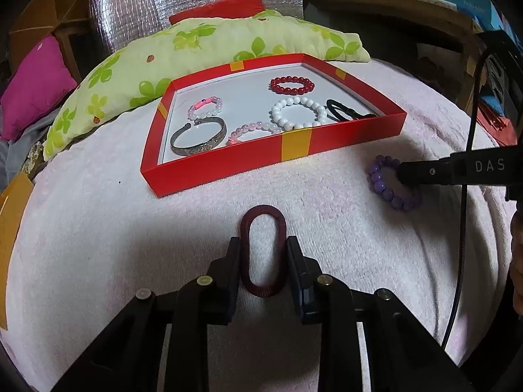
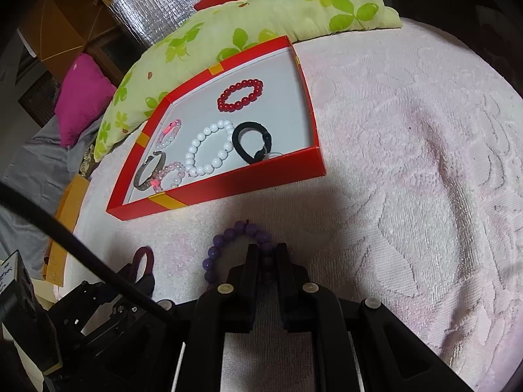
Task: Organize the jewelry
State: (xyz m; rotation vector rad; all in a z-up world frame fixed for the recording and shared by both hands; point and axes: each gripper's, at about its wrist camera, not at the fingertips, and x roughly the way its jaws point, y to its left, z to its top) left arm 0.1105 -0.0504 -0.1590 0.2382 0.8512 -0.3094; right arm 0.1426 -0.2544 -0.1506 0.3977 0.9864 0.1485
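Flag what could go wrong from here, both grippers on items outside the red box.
1. The left gripper squeezes the maroon hair tie into a narrow oval; springy, it might pop free on lifting.
2. The right gripper pinches one side of the purple bead bracelet; round beads could slip.
3. The red box is crowded; drops may land on the white bead bracelet.

Maroon hair tie (image 1: 263, 251) and purple bead bracelet (image 2: 237, 248) are lying on pink towel (image 2: 408, 163), outside red tray's (image 1: 261, 160) near wall.
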